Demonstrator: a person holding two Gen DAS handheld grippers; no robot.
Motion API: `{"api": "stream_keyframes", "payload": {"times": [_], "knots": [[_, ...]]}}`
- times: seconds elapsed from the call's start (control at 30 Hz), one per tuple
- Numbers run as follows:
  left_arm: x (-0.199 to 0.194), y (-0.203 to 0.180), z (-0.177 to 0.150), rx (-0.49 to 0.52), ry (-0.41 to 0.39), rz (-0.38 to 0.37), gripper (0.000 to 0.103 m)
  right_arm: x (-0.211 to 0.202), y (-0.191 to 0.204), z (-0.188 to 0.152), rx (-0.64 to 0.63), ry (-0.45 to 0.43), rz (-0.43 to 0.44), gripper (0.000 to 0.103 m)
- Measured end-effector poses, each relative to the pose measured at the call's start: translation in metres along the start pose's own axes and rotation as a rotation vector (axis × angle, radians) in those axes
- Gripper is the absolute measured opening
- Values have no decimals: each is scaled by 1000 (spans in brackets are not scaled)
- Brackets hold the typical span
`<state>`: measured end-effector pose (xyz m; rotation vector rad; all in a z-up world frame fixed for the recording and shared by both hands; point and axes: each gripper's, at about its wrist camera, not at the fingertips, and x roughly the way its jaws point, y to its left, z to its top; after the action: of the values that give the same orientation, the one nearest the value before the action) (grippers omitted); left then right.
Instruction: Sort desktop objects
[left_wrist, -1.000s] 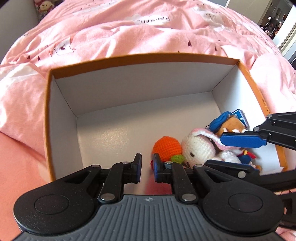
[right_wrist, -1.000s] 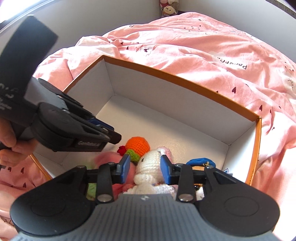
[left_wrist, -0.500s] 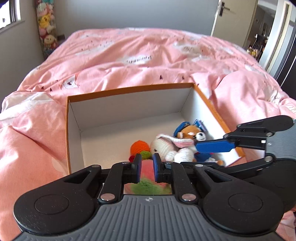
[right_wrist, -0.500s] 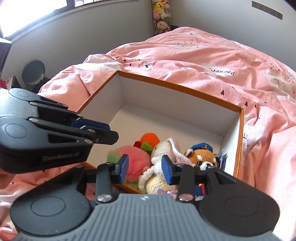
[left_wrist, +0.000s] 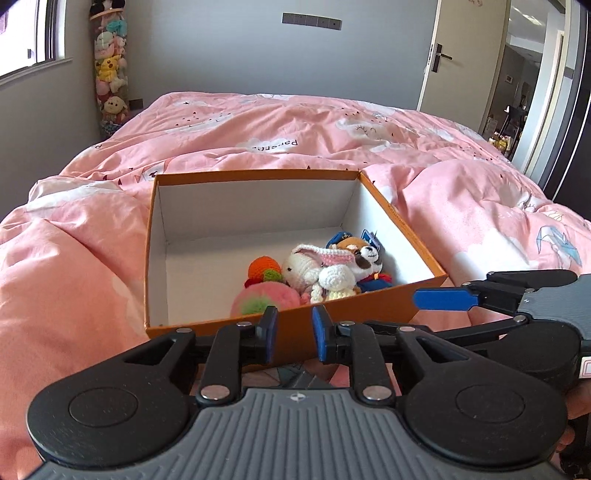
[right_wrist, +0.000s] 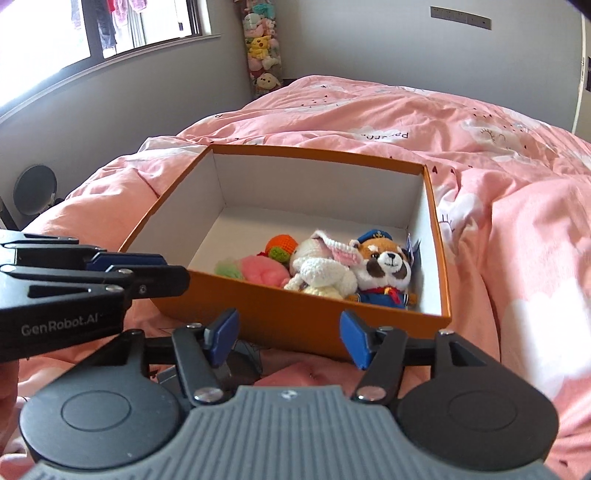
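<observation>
An orange box (left_wrist: 400, 221) with a white inside sits on the pink duvet. In its near right part lie an orange crochet ball (left_wrist: 263, 266), a white crochet rabbit (left_wrist: 306, 267), a brown plush in a blue cap (left_wrist: 364, 254) and a pink and green plush (left_wrist: 264, 297). My left gripper (left_wrist: 294, 325) hangs just outside the near wall, its jaws opening with nothing between them. My right gripper (right_wrist: 288, 332) is before the same wall (right_wrist: 295, 314), jaws opening wide and empty. The rabbit (right_wrist: 325, 269) and capped plush (right_wrist: 386, 269) lie side by side.
The pink duvet (left_wrist: 74, 266) surrounds the box on all sides. A tall column of plush toys (left_wrist: 109, 74) stands in the far left corner, and a door (left_wrist: 465, 62) at the far right. Something dark grey (right_wrist: 243, 354) lies before the box, mostly hidden.
Both grippers have drawn back from over the box to outside its near wall. The right jaws have widened off the white rabbit. The pink plush now lies in the box.
</observation>
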<state>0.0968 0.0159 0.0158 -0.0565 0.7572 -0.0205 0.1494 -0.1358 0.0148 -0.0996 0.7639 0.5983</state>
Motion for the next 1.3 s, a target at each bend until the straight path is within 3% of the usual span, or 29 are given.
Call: {"api": "stream_keyframes", "payload": {"times": [0.07, 0.17, 0.4, 0.57, 0.73, 0.97, 1.1, 1.2, 1.3], "knots": [[-3, 2, -9, 4, 0, 3, 24, -2, 1, -9, 32, 0, -1, 67], [-6, 3, -21, 10, 12, 1, 24, -4, 8, -23, 46, 10, -37, 78], [-13, 16, -40, -30, 60, -7, 28, -5, 22, -42, 15, 35, -76, 79], [-20, 29, -51, -82, 94, -24, 28, -6, 28, -52, 3, 66, -57, 79], [-30, 39, -63, -78, 137, -32, 28, -9, 28, -63, 10, 100, -56, 78], [-38, 36, -73, 31, 194, -36, 28, -8, 29, -72, 9, 150, -40, 62], [-41, 35, -73, 49, 200, -36, 28, -7, 34, -74, -19, 165, -22, 61], [-46, 36, -69, 72, 186, -17, 35, -7, 36, -74, -38, 170, -13, 61], [-53, 41, -65, 75, 172, 4, 54, -6, 35, -74, -36, 174, -9, 61]]}}
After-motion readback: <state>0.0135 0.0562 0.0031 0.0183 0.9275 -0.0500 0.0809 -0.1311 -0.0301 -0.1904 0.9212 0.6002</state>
